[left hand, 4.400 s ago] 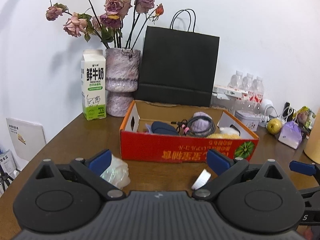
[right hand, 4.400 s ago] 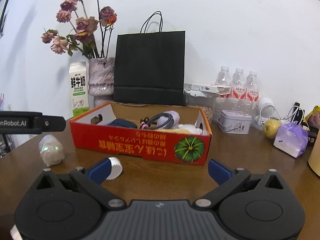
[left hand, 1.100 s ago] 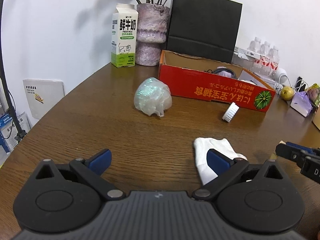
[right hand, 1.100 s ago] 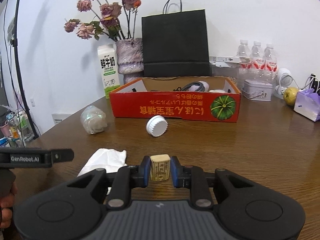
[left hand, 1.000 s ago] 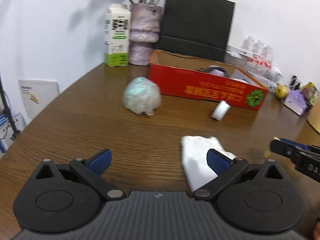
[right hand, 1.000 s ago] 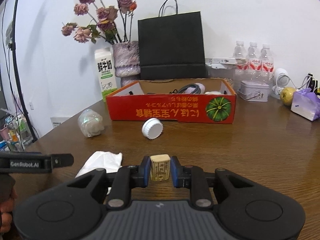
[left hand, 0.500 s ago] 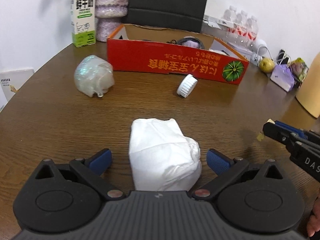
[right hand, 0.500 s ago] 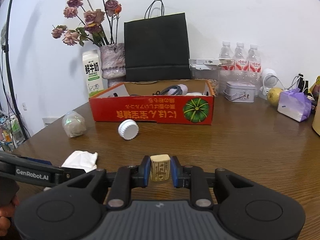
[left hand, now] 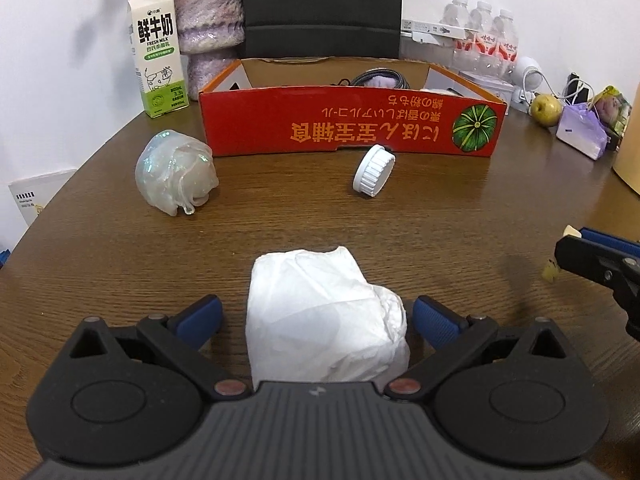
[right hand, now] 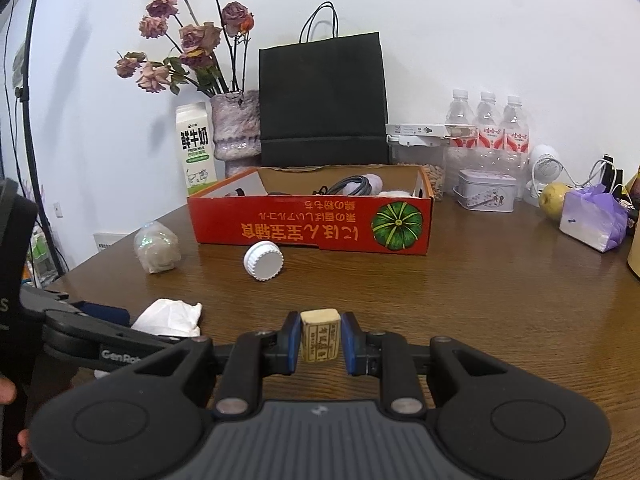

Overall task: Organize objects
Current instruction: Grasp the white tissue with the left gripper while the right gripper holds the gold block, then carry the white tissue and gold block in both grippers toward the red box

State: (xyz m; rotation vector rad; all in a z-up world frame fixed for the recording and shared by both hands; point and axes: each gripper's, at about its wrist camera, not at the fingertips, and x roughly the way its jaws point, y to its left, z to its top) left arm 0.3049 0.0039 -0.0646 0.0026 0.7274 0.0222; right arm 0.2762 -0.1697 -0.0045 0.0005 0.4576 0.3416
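While the right gripper (right hand: pixel 320 342) pinches a small tan block (right hand: pixel 320 339) between its blue pads, it hangs low over the brown table (right hand: pixel 500 300). The block stands upright, with dark printed marks on the front. To the left of it, the left gripper (left hand: pixel 318 316) has its jaws spread wide, and a crumpled white tissue (left hand: pixel 320 316) lies on the table between them; the pads do not press on it. Farther on, a white bottle cap (left hand: pixel 373 170) lies on its side just before a red cardboard box (left hand: pixel 348 124), and a clear plastic wrap ball (left hand: pixel 176 178) sits to the left of it, apart from the box. Inside the box I see a coiled cable (right hand: pixel 352 184) and some soft things. Behind the box stand a milk carton (left hand: pixel 158 52), a vase (right hand: pixel 236 128) with dried roses (right hand: pixel 188 48) and a black paper bag (right hand: pixel 323 100), all near the white wall.
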